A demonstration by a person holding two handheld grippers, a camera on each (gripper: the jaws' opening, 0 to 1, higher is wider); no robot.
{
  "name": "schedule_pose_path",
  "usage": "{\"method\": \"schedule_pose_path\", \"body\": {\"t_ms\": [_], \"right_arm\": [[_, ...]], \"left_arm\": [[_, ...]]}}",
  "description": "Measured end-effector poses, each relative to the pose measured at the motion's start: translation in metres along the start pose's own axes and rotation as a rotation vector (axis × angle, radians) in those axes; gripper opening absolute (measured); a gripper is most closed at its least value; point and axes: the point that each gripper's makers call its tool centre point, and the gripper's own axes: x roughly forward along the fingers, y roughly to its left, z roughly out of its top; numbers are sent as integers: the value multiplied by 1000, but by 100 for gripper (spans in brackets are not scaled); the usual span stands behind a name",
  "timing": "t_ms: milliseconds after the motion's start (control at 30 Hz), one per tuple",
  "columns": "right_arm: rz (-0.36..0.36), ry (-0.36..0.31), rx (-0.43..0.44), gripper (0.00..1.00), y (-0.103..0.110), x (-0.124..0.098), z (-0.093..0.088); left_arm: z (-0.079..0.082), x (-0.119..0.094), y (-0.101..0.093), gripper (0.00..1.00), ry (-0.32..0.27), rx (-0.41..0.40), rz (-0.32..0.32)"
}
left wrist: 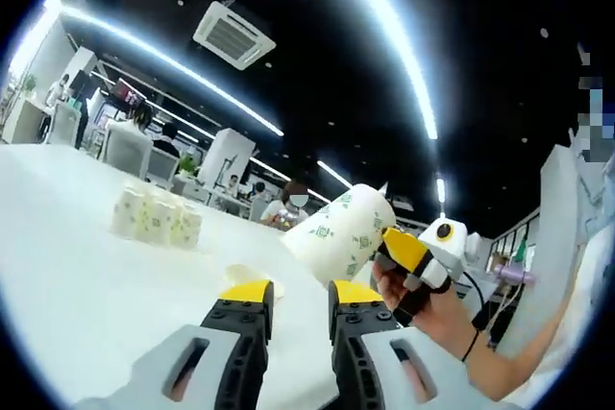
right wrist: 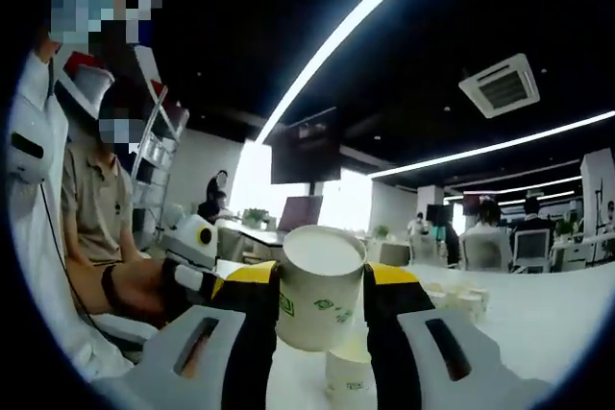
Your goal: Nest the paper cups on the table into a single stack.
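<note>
One white green-printed cup [right wrist: 317, 285], R-gripped.

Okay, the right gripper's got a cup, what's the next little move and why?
Probably lower the held paper cup onto the cup standing on the table just below it. The right gripper is shut on it, bottom towards the camera, and the left gripper holds nothing.

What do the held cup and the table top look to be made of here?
Cup held in the right tool: looks like paper, a matte white wall with small green prints and a thin rolled rim. Table: smooth white top with a soft sheen, likely laminate or painted board; the frames leave that open.
</note>
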Motion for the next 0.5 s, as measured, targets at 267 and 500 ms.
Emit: {"method": "schedule_pose_path", "body": {"t_ms": [267, 500], "right_arm": [[-12, -3, 4, 36, 0, -9, -6], [-13, -39, -30, 36, 1, -13, 0]], "left_arm": [[-9, 4, -5, 16, 28, -6, -11], [-12, 7, -16, 7, 28, -79, -68]]}}
